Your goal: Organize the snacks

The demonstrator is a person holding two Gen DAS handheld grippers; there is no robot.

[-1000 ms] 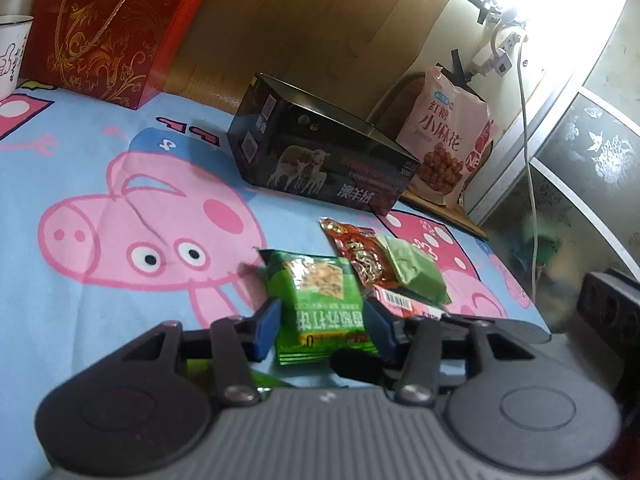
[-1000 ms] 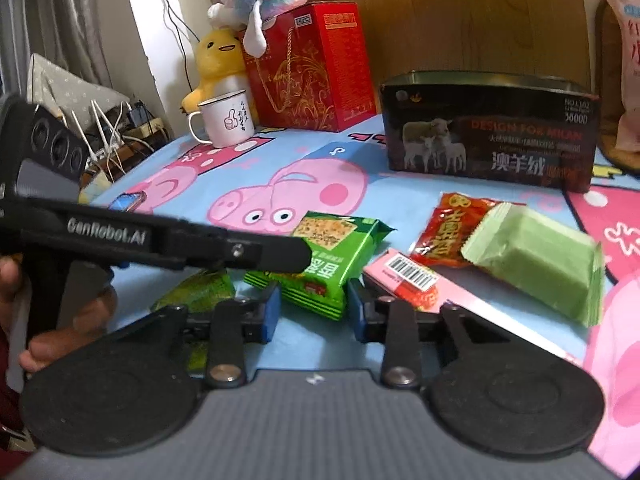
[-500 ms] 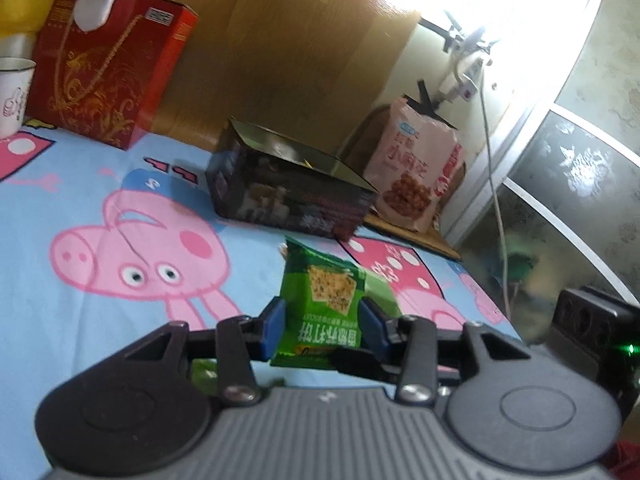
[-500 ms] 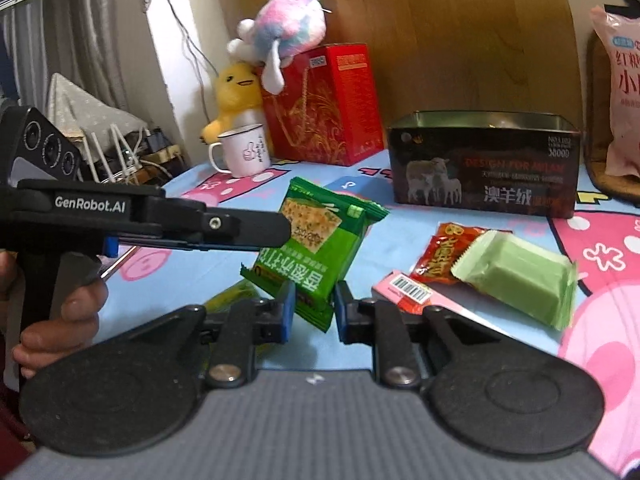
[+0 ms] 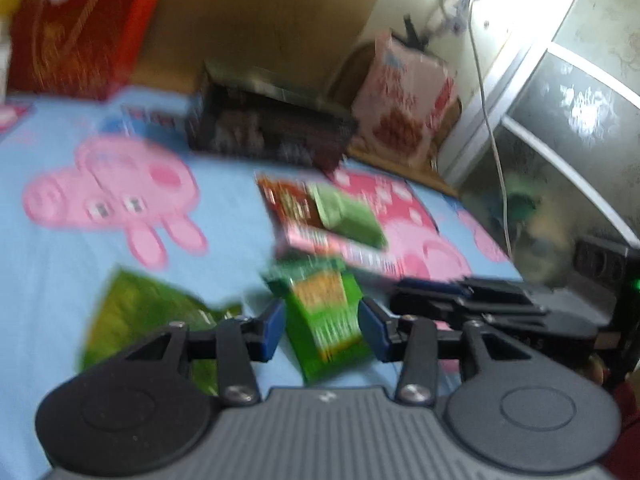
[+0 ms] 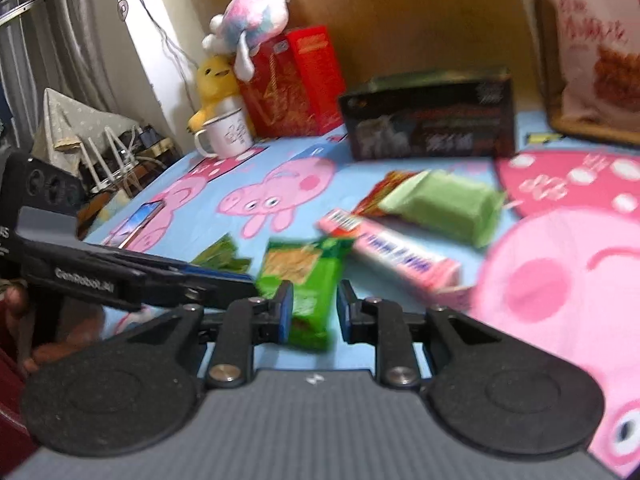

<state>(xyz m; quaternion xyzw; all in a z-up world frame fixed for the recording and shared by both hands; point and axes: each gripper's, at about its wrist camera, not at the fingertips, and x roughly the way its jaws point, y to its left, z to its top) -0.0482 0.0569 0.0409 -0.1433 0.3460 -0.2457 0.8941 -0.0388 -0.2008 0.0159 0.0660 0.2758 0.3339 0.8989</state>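
A green cracker packet (image 5: 324, 320) stands upright between the blue pads of my left gripper (image 5: 322, 312), which is shut on it above the cartoon-pig cloth (image 5: 60, 280). The same packet (image 6: 308, 276) also sits between the jaws of my right gripper (image 6: 314, 304). Those jaws are opening, with a thin gap at the right pad. On the cloth beyond lie a pink bar (image 6: 396, 256), a light green packet (image 6: 440, 204) over a red packet (image 6: 384, 188), and a dark green packet (image 6: 222, 254). Both views are blurred.
An open black box (image 6: 432, 120) stands at the back, with a red box (image 6: 296, 80), a mug (image 6: 228, 136) and plush toys (image 6: 216, 84) to its left. A big pink snack bag (image 6: 592, 48) leans at the back right. A phone (image 6: 138, 220) lies near the cloth's left edge.
The left gripper picked the green cracker packet up off the cloth. The right gripper came in from the side and closed around it. Both views have since swung and blurred.
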